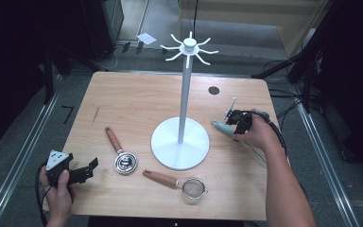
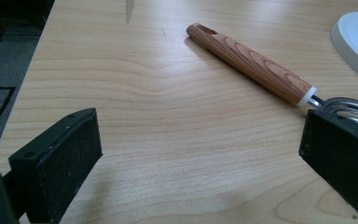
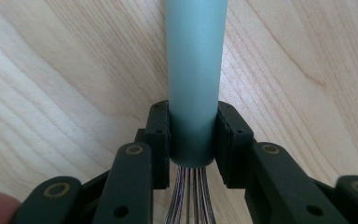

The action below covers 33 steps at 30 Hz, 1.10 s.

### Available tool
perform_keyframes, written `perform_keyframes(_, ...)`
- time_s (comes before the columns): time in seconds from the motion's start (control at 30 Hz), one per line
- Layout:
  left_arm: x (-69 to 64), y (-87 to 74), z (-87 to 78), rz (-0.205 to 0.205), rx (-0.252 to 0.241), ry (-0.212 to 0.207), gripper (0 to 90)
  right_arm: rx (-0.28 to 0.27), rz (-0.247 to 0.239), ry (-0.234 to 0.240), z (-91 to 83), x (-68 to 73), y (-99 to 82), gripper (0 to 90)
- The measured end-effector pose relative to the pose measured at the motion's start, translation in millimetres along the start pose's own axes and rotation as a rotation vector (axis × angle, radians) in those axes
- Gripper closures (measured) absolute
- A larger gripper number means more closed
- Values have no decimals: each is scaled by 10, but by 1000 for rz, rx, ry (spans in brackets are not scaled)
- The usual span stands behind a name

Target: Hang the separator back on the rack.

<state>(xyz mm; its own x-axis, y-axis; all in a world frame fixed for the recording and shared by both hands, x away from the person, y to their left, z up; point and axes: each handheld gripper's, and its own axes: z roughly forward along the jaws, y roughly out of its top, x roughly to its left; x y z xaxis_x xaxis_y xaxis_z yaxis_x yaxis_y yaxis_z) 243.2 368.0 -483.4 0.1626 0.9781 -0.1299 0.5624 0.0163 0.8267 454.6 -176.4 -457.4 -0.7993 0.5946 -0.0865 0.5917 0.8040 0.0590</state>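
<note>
My right gripper (image 1: 240, 124) is shut on the teal handle (image 1: 221, 127) of a whisk at the table's right side, just right of the white stand's base (image 1: 179, 158). In the right gripper view both pads (image 3: 161, 135) press the handle (image 3: 196, 70) near its end, and the whisk's wires (image 3: 189, 196) run back between the jaws. My left gripper (image 1: 90, 169) rests open at the front left corner. Its jaws (image 2: 200, 154) stand wide apart over bare wood, with nothing between them.
A wooden-handled spiral tool (image 1: 123, 158) (image 2: 251, 65) lies just right of the left gripper. A wooden-handled strainer (image 1: 194, 188) lies near the front edge. The stand's pole (image 1: 184, 94) rises at mid-table with hooks (image 1: 189, 46) on top. A dark hole (image 1: 213, 90) marks the far right.
</note>
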Motion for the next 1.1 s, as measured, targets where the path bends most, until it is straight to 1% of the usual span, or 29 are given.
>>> perform_keyframes(0.03, -1, -1, 0, -1, 0, -1, 0, 0, 0, 0, 0, 0, 0, 713)
perform_keyframes(0.07, -2, -2, 0, 0, -1, 1, 0, -30, 17, -3, -54, 24, -35, 713)
perform_keyframes(0.1, -2, -2, 0, 0, -1, 1, 0, -30, 17, -3, -54, 24, -35, 713)
perform_keyframes(0.13, -3, -3, -2, 0, 0, 1, 0, -77, 24, -5, -124, 47, -80, 714)
perform_keyframes(0.2, -3, -3, -2, 0, 1, 2, 0, -101, 28, -4, -169, 71, -105, 714)
perform_keyframes(0.23, -3, -3, -2, 0, 1, 2, 0, -101, 28, -4, -169, 71, -105, 714)
perform_keyframes(0.27, -2, -2, -3, 0, 1, 0, 0, -123, 30, -16, -229, 107, -134, 715)
perform_keyframes(0.33, -1, -2, -3, 0, 1, -1, 0, -132, 37, -17, -249, 122, -144, 714)
perform_keyframes(0.37, 2, -2, -5, 2, 2, -1, 0, -172, 42, -11, -307, 144, -173, 714)
perform_keyframes(0.43, 3, -2, -5, 2, 3, -1, 0, -210, 51, -13, -359, 167, -196, 714)
perform_keyframes(0.47, 3, -2, -5, 2, 3, -1, 0, -210, 51, -13, -359, 167, -196, 714)
perform_keyframes(0.5, 3, -2, -5, 1, 3, -1, 0, -232, 61, -19, -390, 184, -210, 714)
perform_keyframes(0.53, 4, -2, -5, 1, 3, -2, 0, -294, 69, -46, -452, 218, -247, 714)
perform_keyframes(0.57, 4, -2, -5, 1, 3, -2, 0, -294, 69, -46, -452, 218, -247, 714)
perform_keyframes(0.6, 4, -2, -5, 0, 3, -2, 0, -353, 85, -42, -513, 247, -290, 714)
perform_keyframes(0.63, 3, -2, -5, 1, 3, -2, 0, -376, 87, -37, -530, 256, -305, 714)
perform_keyframes(0.67, 3, -2, -5, 1, 3, -2, 0, -376, 87, -37, -530, 256, -305, 714)
perform_keyframes(0.7, 2, -2, -4, 1, 3, -1, 0, -430, 101, -35, -582, 291, -349, 714)
perform_keyframes(0.73, 2, -2, -4, 1, 3, -1, 0, -430, 101, -35, -582, 291, -349, 714)
perform_keyframes(0.77, 1, -2, -5, 2, 2, 0, 0, -450, 105, -33, -599, 302, -364, 714)
perform_keyframes(0.8, 0, -3, -4, 1, 3, -1, 0, -510, 111, -28, -648, 334, -409, 714)
perform_keyframes(0.83, 0, -3, -4, 2, 4, -1, 0, -530, 118, -23, -668, 347, -425, 714)
perform_keyframes(0.87, 0, -3, -4, 2, 4, -1, 0, -530, 118, -23, -668, 347, -425, 714)
perform_keyframes(0.93, -3, -3, -2, 0, 1, 0, 0, -597, 136, -13, -728, 381, -472, 715)
perform_keyframes(0.97, -3, -3, -3, 1, 2, 2, 0, -638, 155, -8, -773, 412, -504, 715)
perform_keyframes(1.0, -3, -3, -3, 2, 2, 2, 0, -653, 150, -8, -786, 419, -514, 715)
perform_keyframes(1.07, -4, -3, -3, 2, 2, 2, 0, -694, 169, -4, -828, 458, -544, 715)
perform_keyframes(1.1, -4, -3, -3, 2, 2, 2, 0, -694, 169, -4, -828, 458, -544, 715)
